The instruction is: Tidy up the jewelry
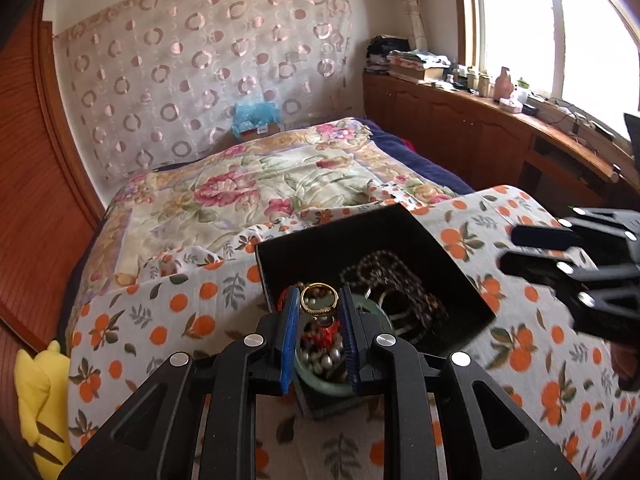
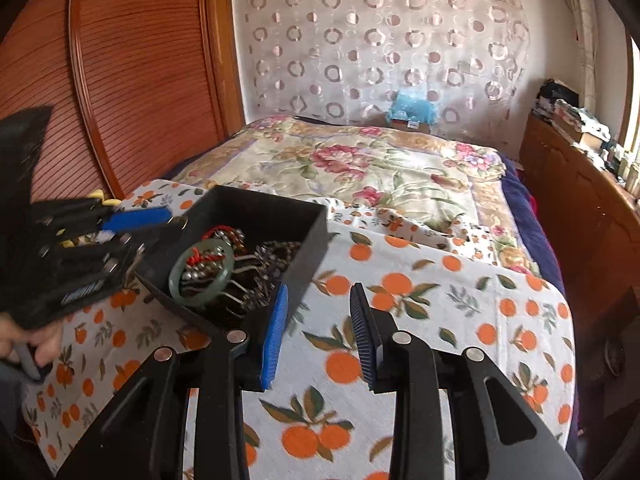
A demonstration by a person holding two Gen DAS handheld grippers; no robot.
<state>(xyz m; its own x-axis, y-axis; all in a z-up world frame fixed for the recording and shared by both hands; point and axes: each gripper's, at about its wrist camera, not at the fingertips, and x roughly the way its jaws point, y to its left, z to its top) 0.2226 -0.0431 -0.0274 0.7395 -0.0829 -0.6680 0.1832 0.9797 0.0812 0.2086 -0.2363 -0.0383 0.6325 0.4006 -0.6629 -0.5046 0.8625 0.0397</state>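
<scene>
Blue-padded, the left gripper is clamped on a gold ring above the black box, which sits on the orange-print cloth near its left edge. Beside it the right gripper hangs with jaws apart. A green bangle lies in the box.

Jewelry box sits on the tablecloth, with the bed behind it. Inside the box, a bangle lies toward the left gripper, a beaded necklace beside it. A ring sits between that gripper's fingers, above the box. Right gripper stands over the cloth, just right of the box.
</scene>
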